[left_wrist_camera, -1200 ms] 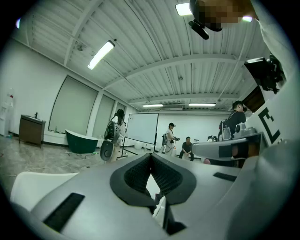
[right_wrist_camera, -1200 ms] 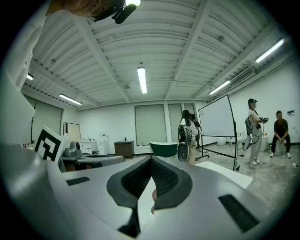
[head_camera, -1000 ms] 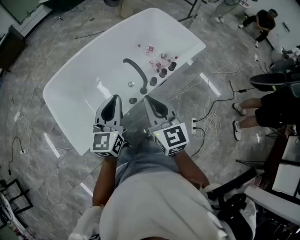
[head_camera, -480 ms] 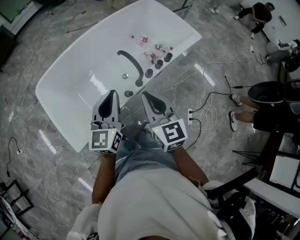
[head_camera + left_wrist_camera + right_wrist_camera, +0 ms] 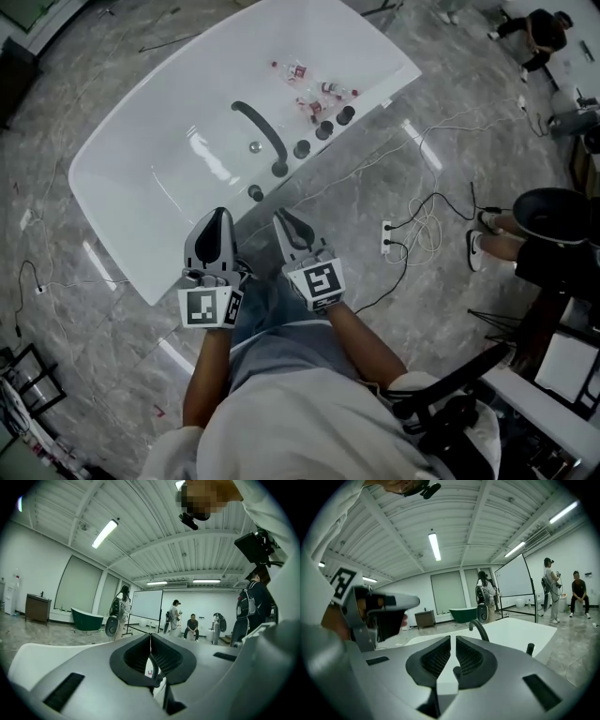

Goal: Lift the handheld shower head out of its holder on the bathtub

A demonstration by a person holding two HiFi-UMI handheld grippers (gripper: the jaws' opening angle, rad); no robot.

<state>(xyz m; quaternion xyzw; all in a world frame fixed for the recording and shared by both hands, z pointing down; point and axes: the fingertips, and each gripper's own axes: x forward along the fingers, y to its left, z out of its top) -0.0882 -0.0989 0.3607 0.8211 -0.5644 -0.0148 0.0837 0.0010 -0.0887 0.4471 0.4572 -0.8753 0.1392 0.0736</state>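
Shower head: not yet in your grip. It should be one of the dark fittings (image 5: 323, 131) standing in a row on the bathtub (image 5: 169, 178) rim, but they are too small in the head view to tell which.
Left gripper (image 5: 217, 214): jaws together with nothing between them. You hold it short of the rim, pointing at the tub.
Right gripper (image 5: 281, 216): jaws closed to a thin slit and empty. It sits just beside the left one, also short of the rim.
Straight ahead of your tips: the nearest fitting (image 5: 255, 192), a small dark knob, lies between the lines of the two grippers. It is likely the same knob that shows low between the jaws in the right gripper view.
Row direction: from that knob the fittings run along the rim, away to your right, past the base of the curved spout (image 5: 262, 131).
Axis: in the right gripper view a dark peg (image 5: 529, 648) stands upright off the rim, right of the spout. If the shower head is like it, expect a straight upward lift.
Nearer hand: the right, by my judgement, since the row trails off toward its side.
Before gripping: you will need to open those jaws first.
Beyond: small bottles (image 5: 314, 94) lie inside the tub, apart from the row.
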